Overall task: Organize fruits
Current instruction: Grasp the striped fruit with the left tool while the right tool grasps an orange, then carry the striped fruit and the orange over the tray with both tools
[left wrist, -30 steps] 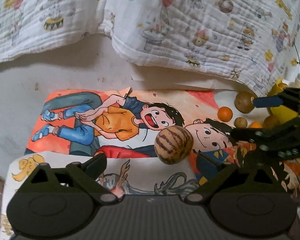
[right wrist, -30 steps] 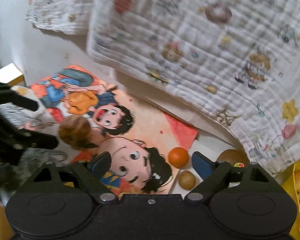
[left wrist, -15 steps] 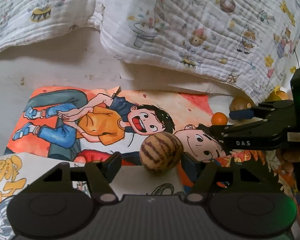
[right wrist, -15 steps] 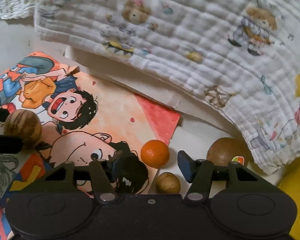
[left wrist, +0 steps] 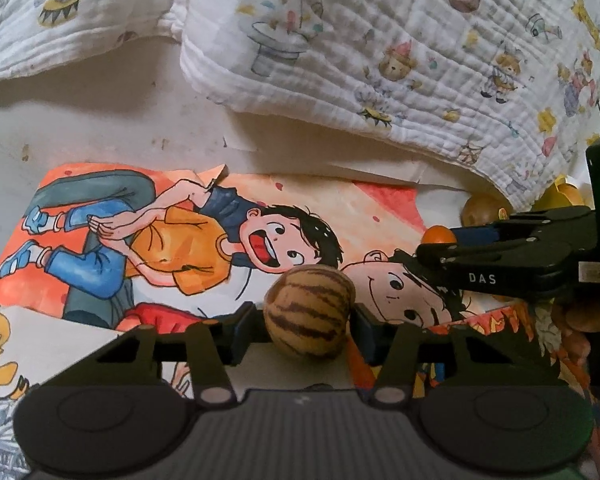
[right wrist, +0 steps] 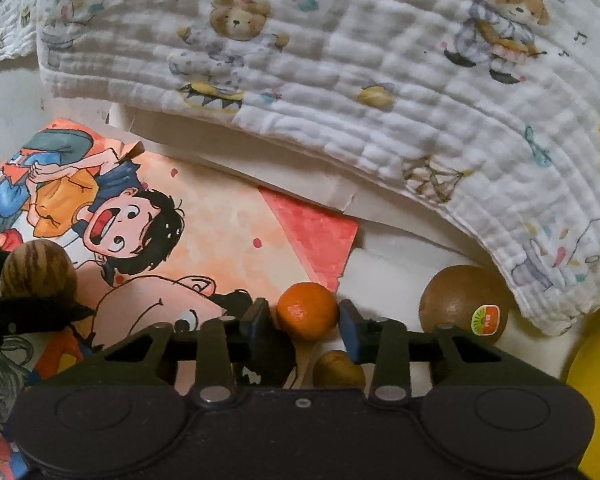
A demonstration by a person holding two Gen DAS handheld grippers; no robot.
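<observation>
My left gripper (left wrist: 306, 326) is shut on a tan fruit with brown stripes (left wrist: 309, 310), which rests on a cartoon poster (left wrist: 172, 236). My right gripper (right wrist: 307, 322) has its pads against both sides of a small orange mandarin (right wrist: 307, 310) at the poster's right edge. The striped fruit also shows at the left of the right wrist view (right wrist: 36, 276). A brown kiwi with a sticker (right wrist: 464, 304) lies right of the mandarin. A small brown fruit (right wrist: 338, 368) lies just under the right gripper. The right gripper shows from the side in the left wrist view (left wrist: 500, 248).
A white quilted blanket with bear prints (right wrist: 340, 80) hangs over the back and right. Something yellow (right wrist: 596, 400) with more fruit in it (left wrist: 568, 196) sits at the far right. The surface under the poster is white (left wrist: 80, 128).
Both grippers moved forward and closed. The left jaws closed onto the striped fruit. The right jaws closed around the mandarin.
</observation>
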